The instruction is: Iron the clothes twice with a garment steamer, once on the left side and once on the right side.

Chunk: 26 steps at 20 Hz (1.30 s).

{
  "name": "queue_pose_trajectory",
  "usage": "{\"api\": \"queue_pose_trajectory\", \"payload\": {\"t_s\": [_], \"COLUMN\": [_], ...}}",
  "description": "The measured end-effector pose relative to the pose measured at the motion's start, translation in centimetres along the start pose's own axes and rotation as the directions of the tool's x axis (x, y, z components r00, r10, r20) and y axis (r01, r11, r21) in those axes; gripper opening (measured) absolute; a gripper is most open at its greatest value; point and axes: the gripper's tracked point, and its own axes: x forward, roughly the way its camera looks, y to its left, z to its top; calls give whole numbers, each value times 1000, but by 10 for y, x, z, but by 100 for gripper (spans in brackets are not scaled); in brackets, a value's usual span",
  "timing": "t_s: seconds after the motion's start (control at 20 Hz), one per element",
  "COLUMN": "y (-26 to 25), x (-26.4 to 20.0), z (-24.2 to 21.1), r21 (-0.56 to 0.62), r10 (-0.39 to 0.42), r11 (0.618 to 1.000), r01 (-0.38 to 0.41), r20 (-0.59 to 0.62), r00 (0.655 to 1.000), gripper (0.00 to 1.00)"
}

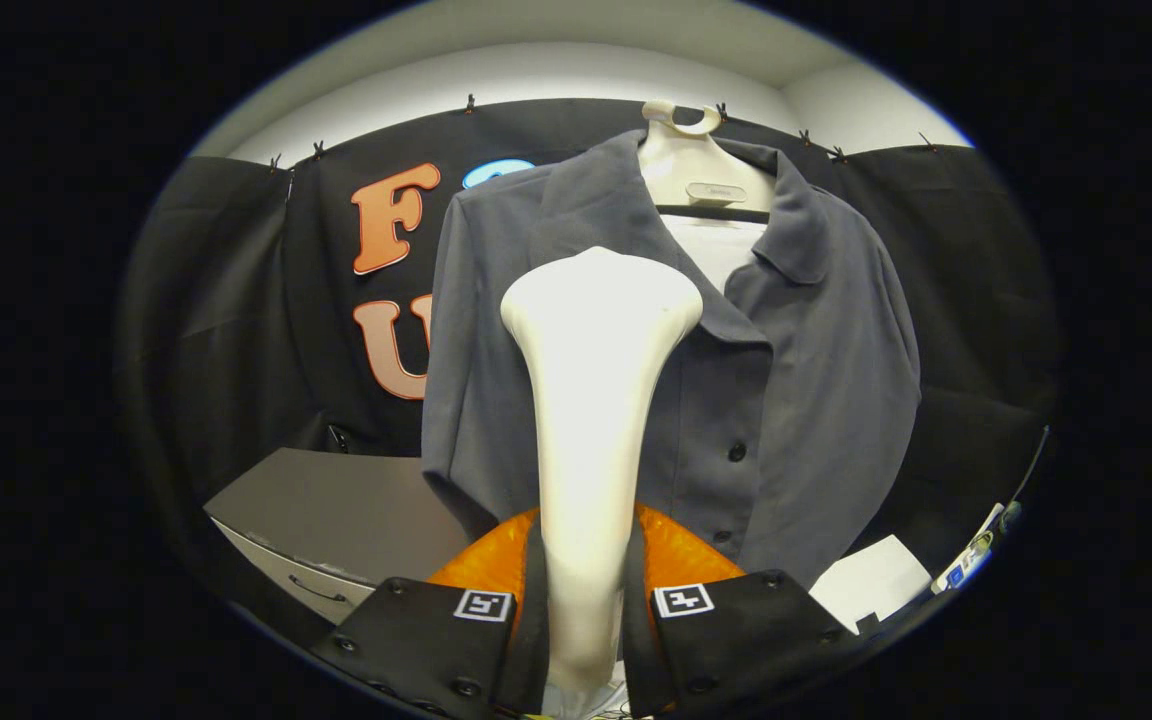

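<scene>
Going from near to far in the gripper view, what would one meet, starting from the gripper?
gripper, shut on the steamer → steamer rising ahead between its fingers → grey shirt on a hanger → black cloth wall.

A grey bench point(336, 505) sits low on the left, its top bare, with a pale drawer front point(301, 580) and a curved handle on its near side. Black cloth point(236, 300) hangs across the far wall, clipped along its upper edge below a white wall point(536, 75). Low on the right lies a white sheet of paper point(871, 580), with a small blue-and-white item point(971, 560) just beyond it.
</scene>
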Motion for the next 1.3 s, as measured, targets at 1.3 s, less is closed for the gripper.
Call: {"api": "queue_pose_trajectory", "payload": {"t_s": [1.3], "y": [-23], "x": [1], "z": [-186], "r21": [43], "r10": [13], "r11": [999], "r01": [-2], "r20": [-259], "r00": [966], "gripper": [38]}}
